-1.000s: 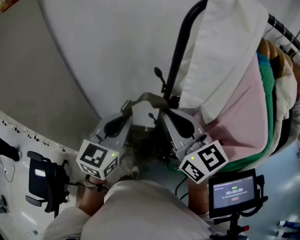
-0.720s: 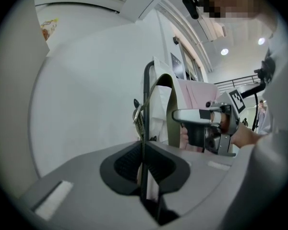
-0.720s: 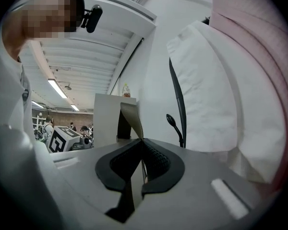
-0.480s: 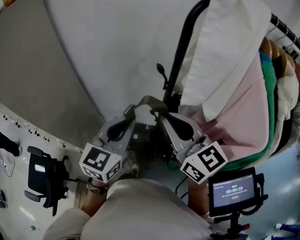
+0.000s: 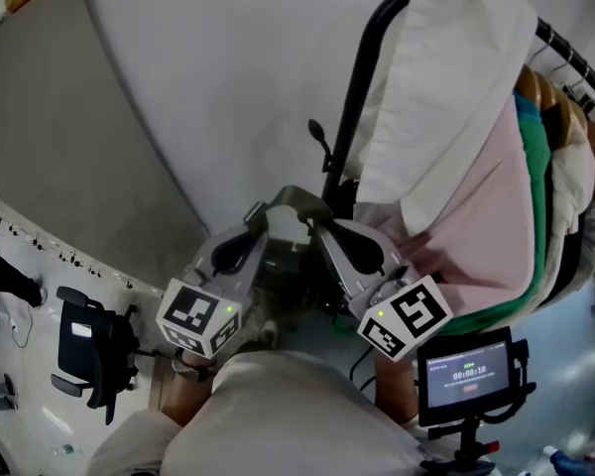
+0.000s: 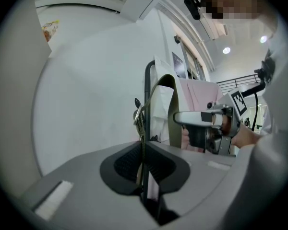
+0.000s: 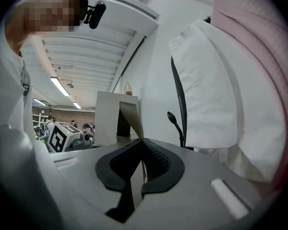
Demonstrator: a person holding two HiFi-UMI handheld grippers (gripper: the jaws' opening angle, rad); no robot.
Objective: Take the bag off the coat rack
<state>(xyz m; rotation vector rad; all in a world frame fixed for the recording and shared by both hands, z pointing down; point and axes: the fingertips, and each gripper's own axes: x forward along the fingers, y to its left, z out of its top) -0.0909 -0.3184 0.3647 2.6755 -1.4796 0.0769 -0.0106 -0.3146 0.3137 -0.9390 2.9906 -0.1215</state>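
Note:
The bag's olive strap [image 5: 294, 197] arches between my two grippers in the head view, just left of the coat rack's black pole [image 5: 360, 75] and its small hook [image 5: 317, 137]. The bag's body hangs dark and mostly hidden under the grippers. My left gripper [image 5: 261, 230] is shut on the strap [image 6: 141, 128], which shows edge-on with a metal ring. From there the strap [image 6: 170, 104] loops over to the right gripper [image 6: 206, 124]. My right gripper [image 5: 317, 232] is shut on the other side of the strap [image 7: 132, 123], beside the hook [image 7: 174, 120].
White [image 5: 446, 87], pink [image 5: 486, 226] and green garments hang thick on the rack just right of the grippers. A small monitor on a stand [image 5: 466, 375] is at lower right. A black office chair [image 5: 84, 350] stands lower left, before a grey panel [image 5: 59, 137].
Hardly anything differs. Both grippers keep their hold on the strap and have shifted only slightly in front of the rack.

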